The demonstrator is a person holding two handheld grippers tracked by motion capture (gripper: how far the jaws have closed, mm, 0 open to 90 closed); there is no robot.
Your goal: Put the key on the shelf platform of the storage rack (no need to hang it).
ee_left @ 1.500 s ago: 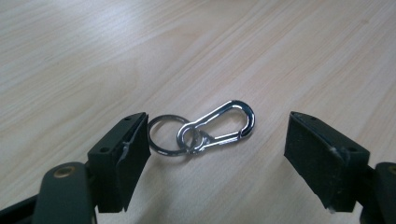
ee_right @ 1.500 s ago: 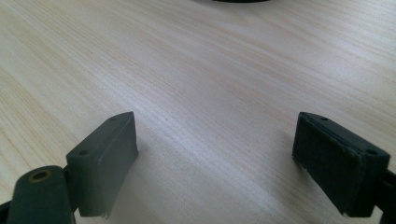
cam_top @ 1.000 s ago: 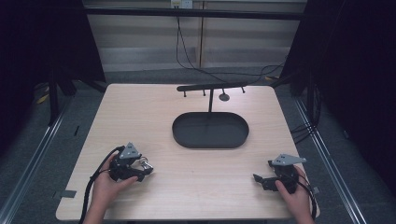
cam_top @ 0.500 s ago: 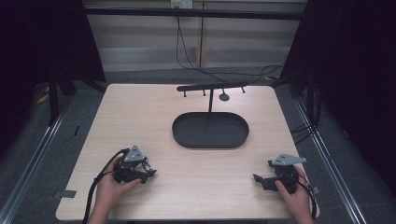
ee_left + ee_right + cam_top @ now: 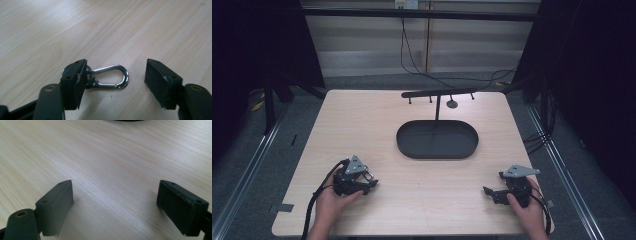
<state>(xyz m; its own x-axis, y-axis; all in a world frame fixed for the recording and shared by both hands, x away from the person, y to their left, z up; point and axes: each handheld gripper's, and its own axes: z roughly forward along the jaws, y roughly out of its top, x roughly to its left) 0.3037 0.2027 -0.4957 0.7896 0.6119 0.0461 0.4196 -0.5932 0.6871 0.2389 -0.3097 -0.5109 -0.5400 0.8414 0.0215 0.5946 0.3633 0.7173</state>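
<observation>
A silver snap hook [image 5: 110, 77] lies flat on the light wooden table [image 5: 422, 200]. It sits between the jaws of my left gripper [image 5: 117, 80], which is open. Its ring end is tucked behind the left pad [image 5: 75, 82]; whether they touch I cannot tell. The right pad stands clear of the hook. In the high view this gripper [image 5: 372, 178] rests near the table's front left, held by a hand. My right gripper [image 5: 492, 183] is at the front right, low over the wood. Its jaws [image 5: 115, 205] are wide open with bare table between them.
A black oval tray [image 5: 407, 145] lies at the table's middle. Behind it rises a black stand with a crossbar [image 5: 437, 93] and several short pegs. A cable trails from the left gripper over the front edge. The tray's rim [image 5: 125, 120] shows at the top of the right gripper view.
My left gripper has shifted slightly toward the front edge of the table over the last second. The right gripper has stayed put.
</observation>
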